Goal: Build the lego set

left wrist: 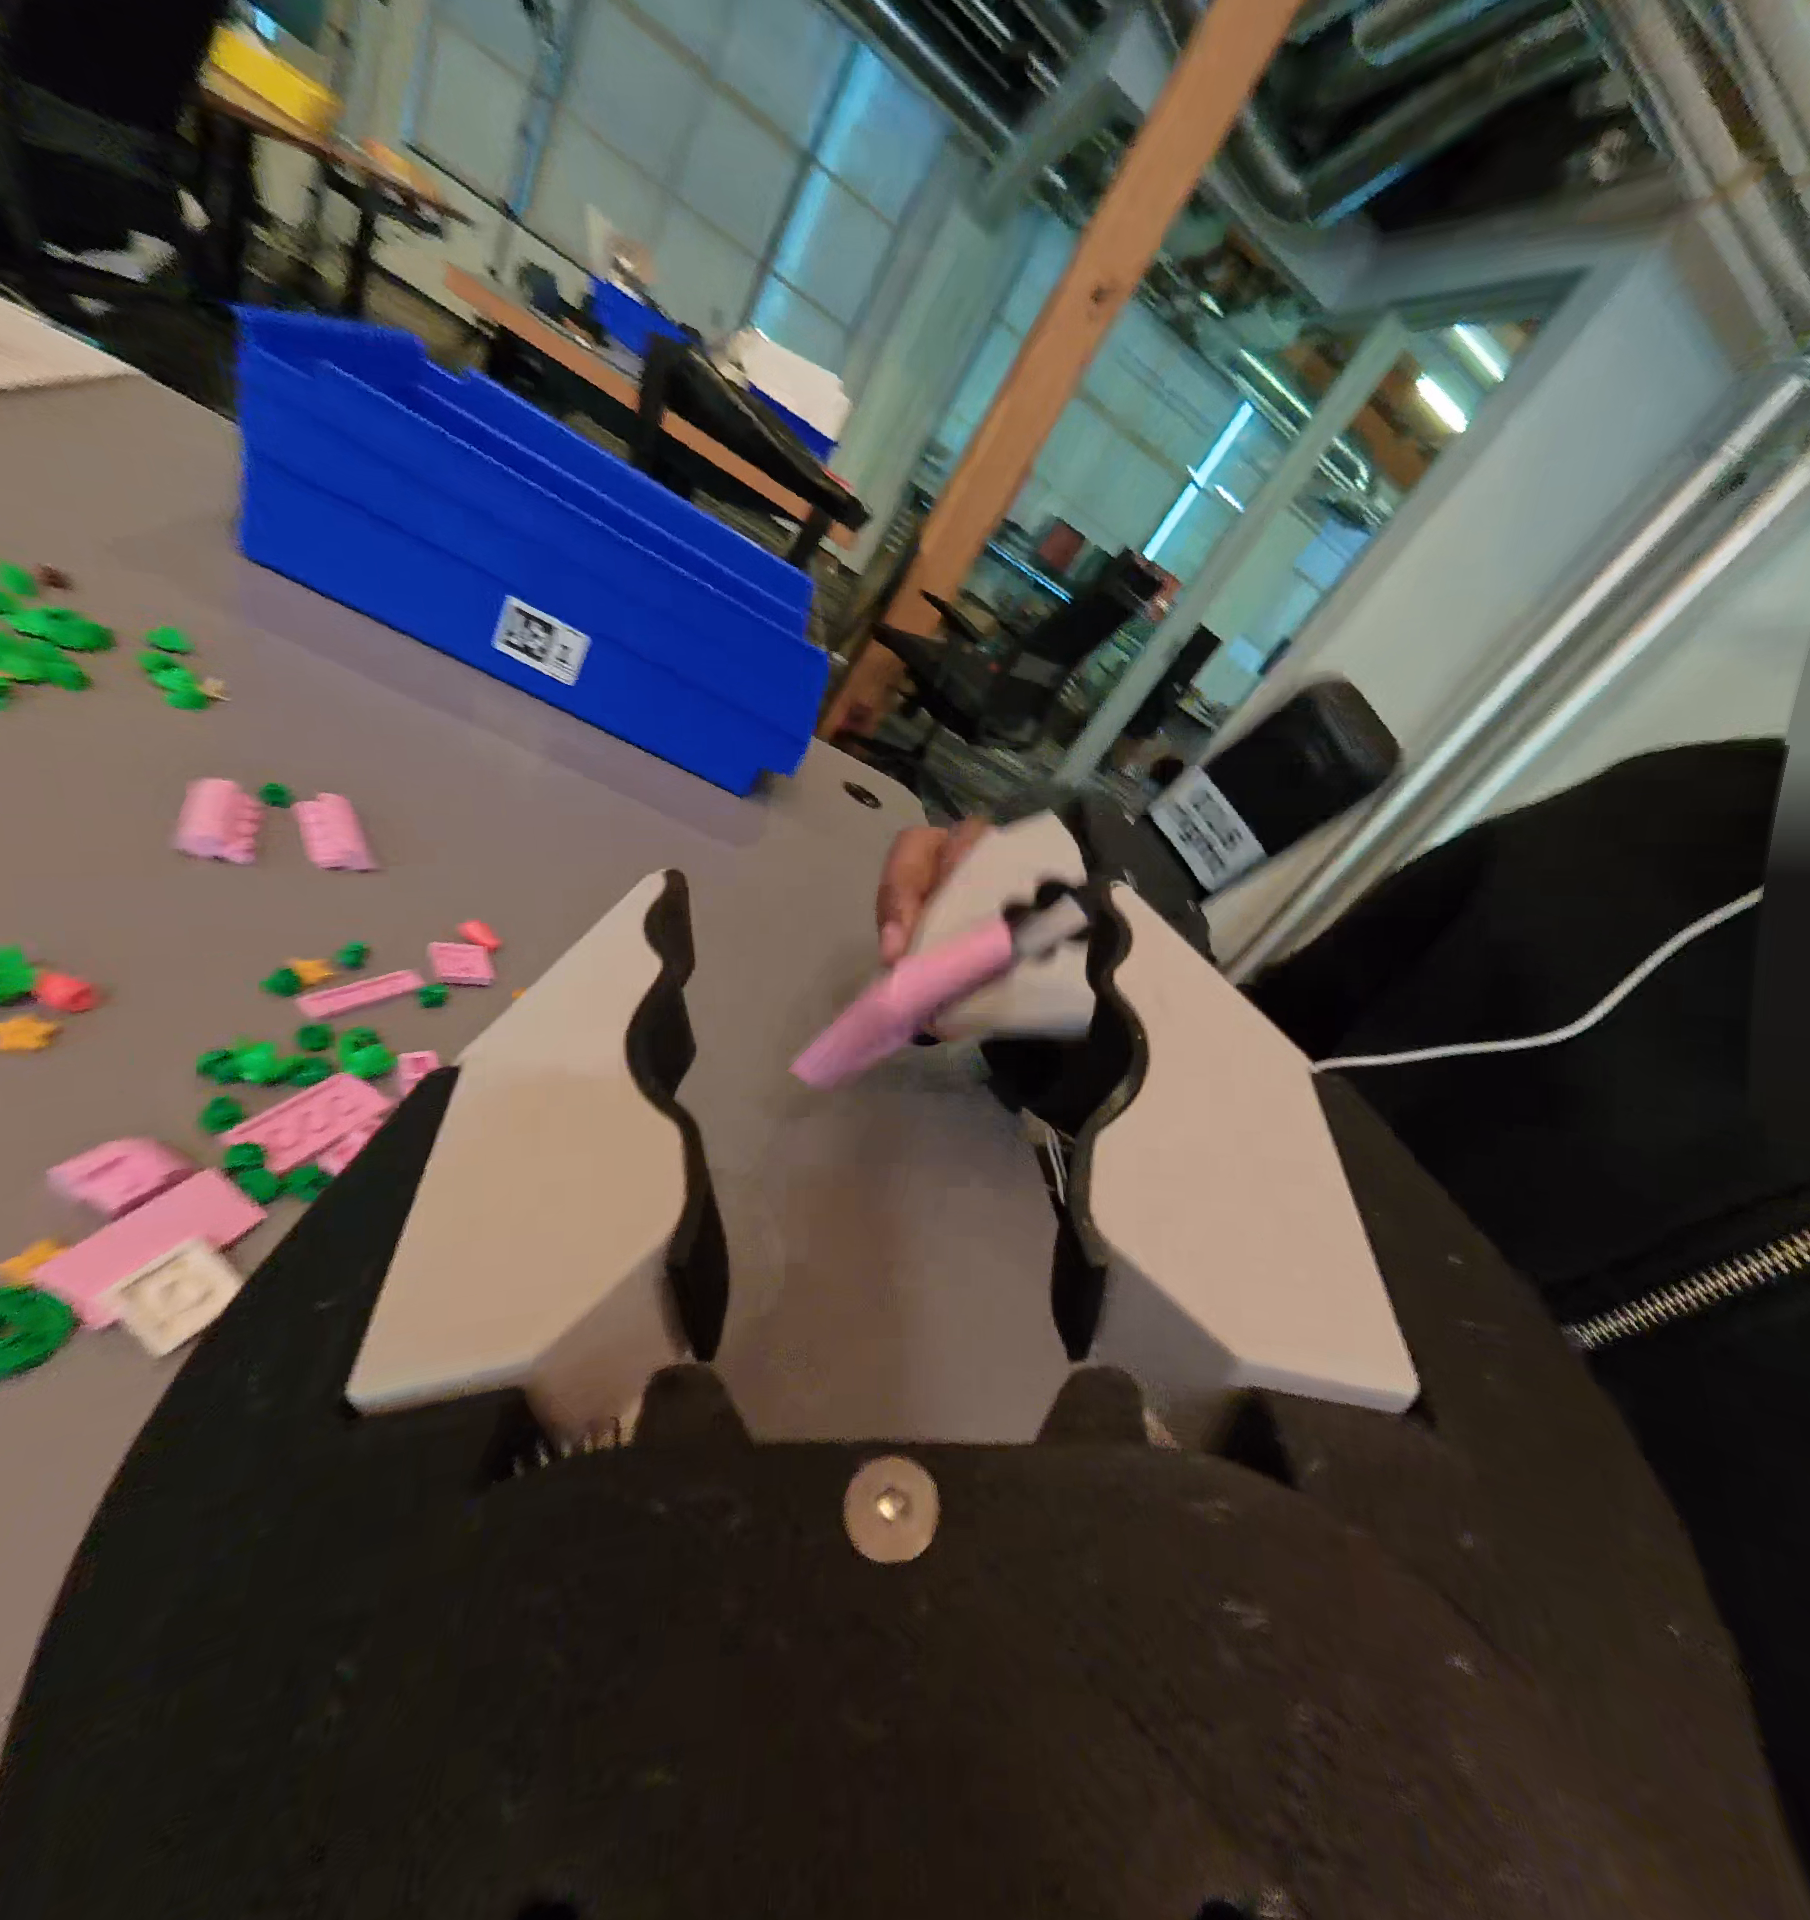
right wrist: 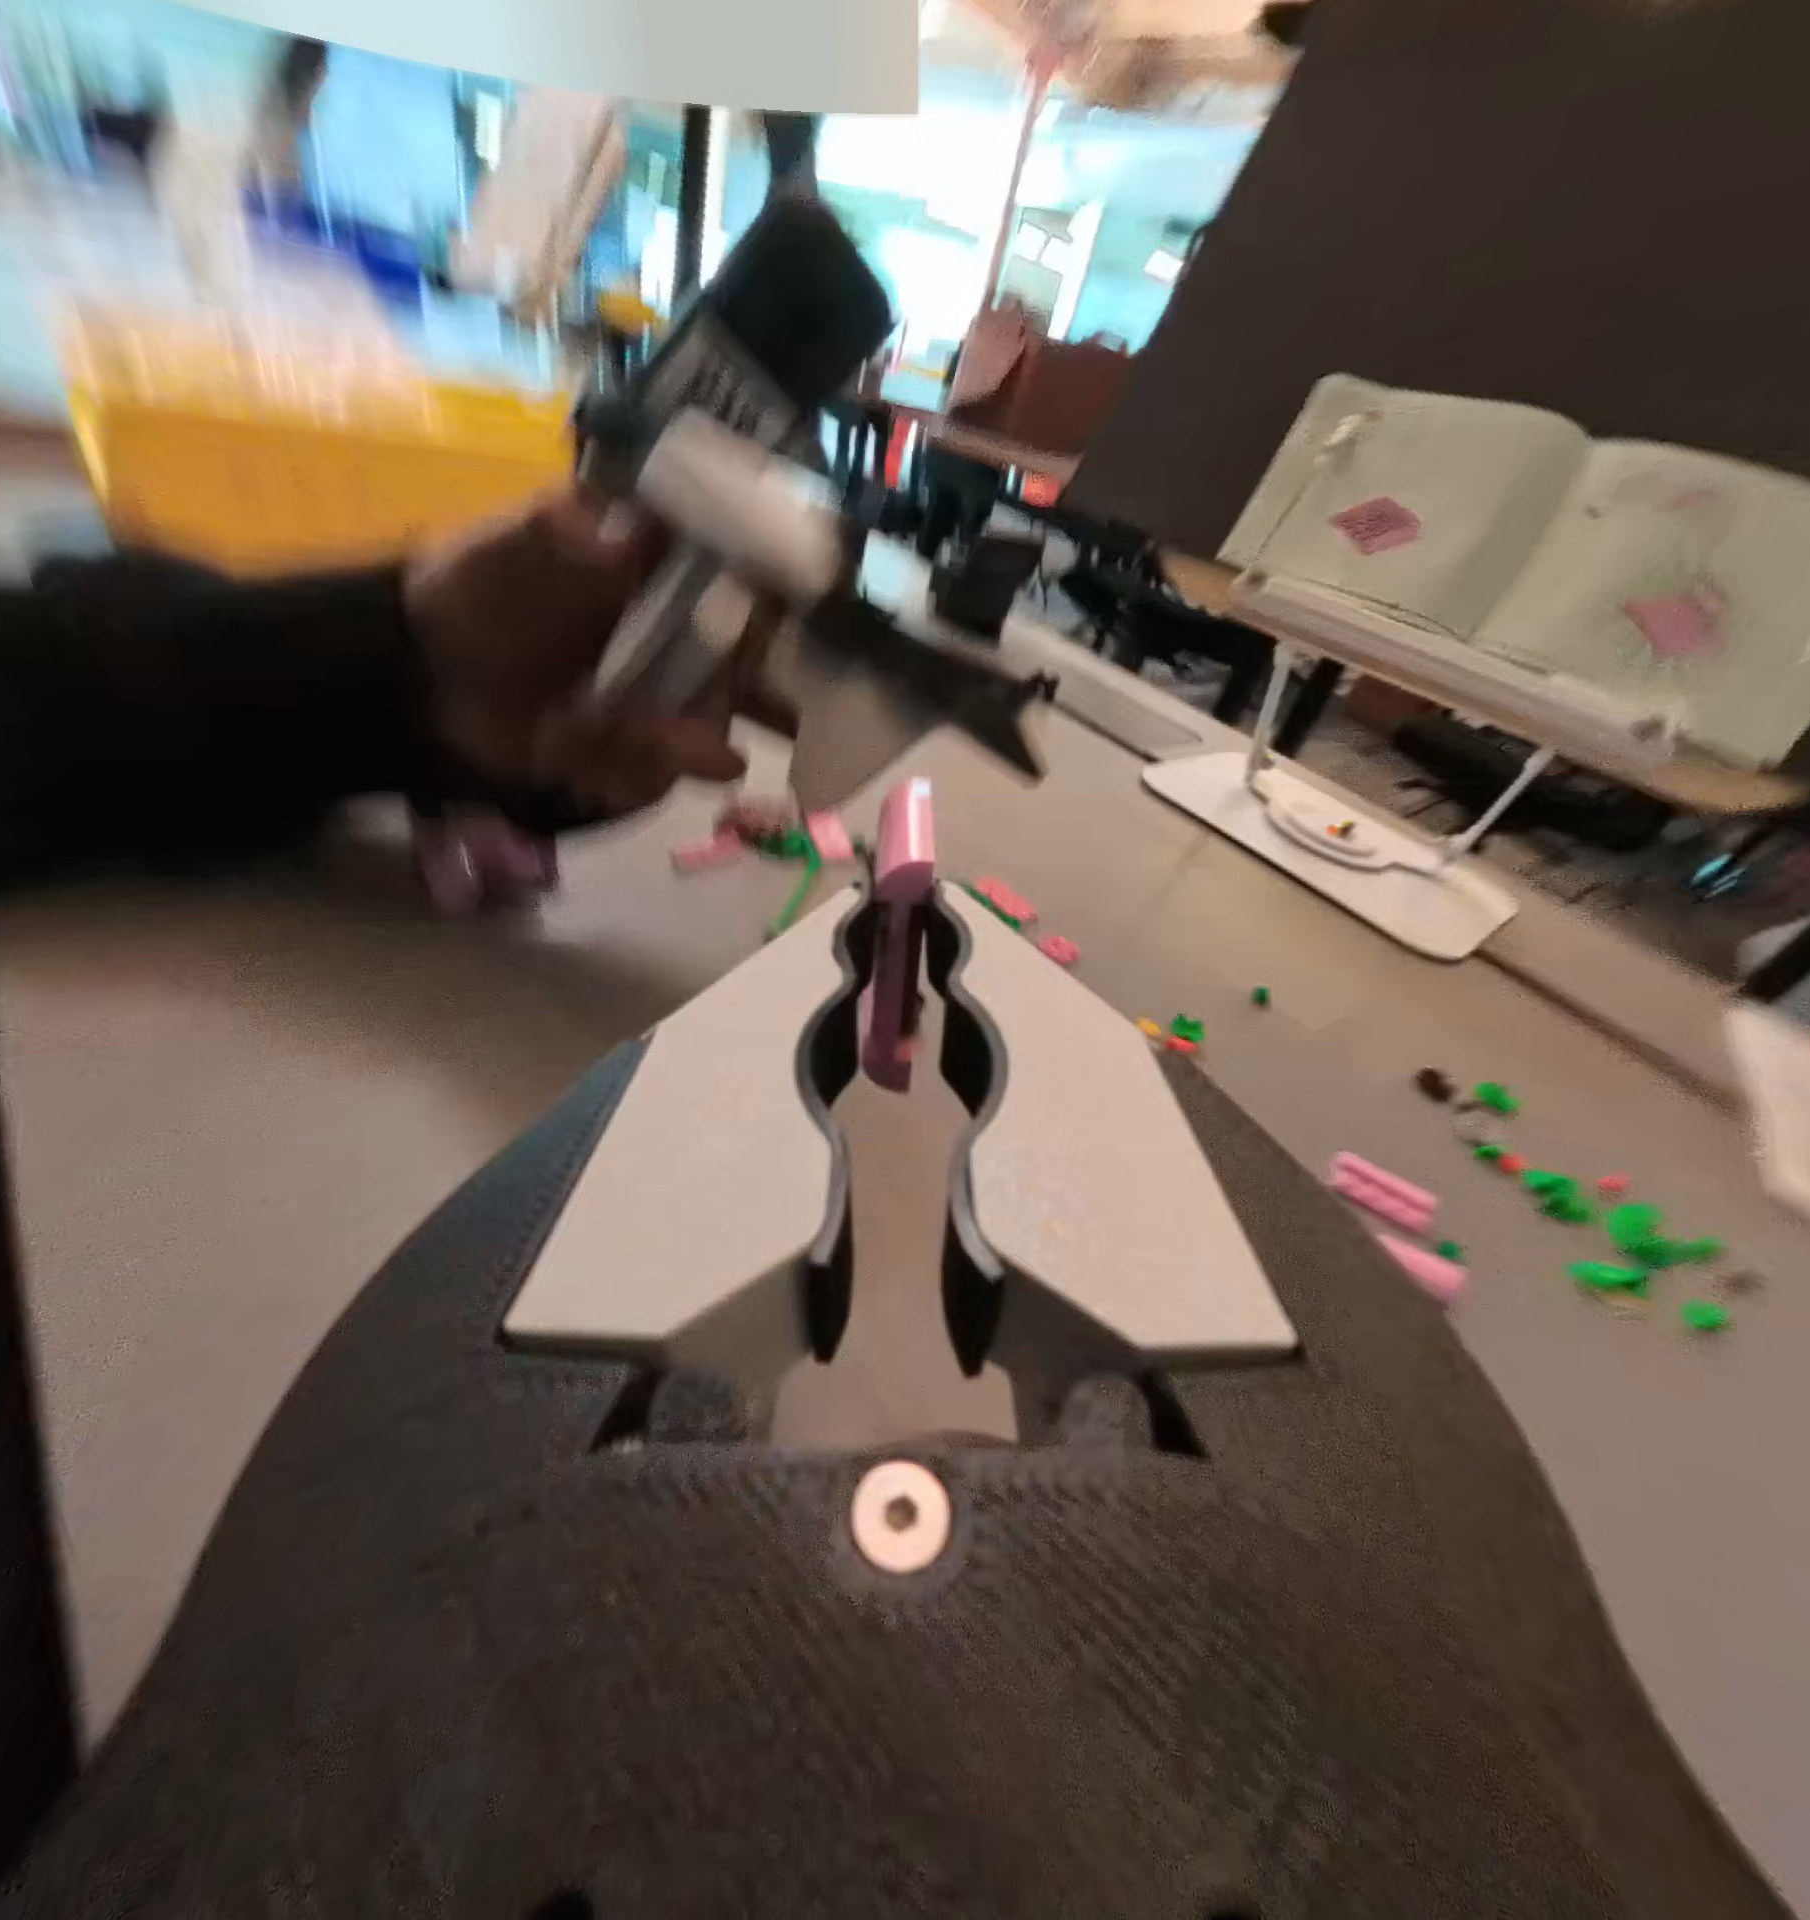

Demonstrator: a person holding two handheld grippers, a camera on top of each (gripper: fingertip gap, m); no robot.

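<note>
My right gripper (right wrist: 899, 902) is shut on a pink lego piece (right wrist: 903, 847), which stands upright between the pads and sticks out past the fingertips. The left wrist view shows that gripper (left wrist: 1026, 935) holding the same pink piece (left wrist: 896, 1003) above the grey table (left wrist: 527, 883). My left gripper (left wrist: 890, 891) is open wide with nothing between its fingers, close to the right gripper. In the right wrist view the left gripper (right wrist: 911, 717) is a blur, held by a hand (right wrist: 558, 665) above the table.
Loose pink and green lego pieces (left wrist: 288, 1091) lie on the table's left side, and more (right wrist: 1607, 1236) show in the right wrist view. A blue bin (left wrist: 527, 561) stands at the back. An open instruction booklet (right wrist: 1545, 520) rests on a white stand (right wrist: 1337, 842). The left gripper's tips are roughly 5 cm from the right gripper's.
</note>
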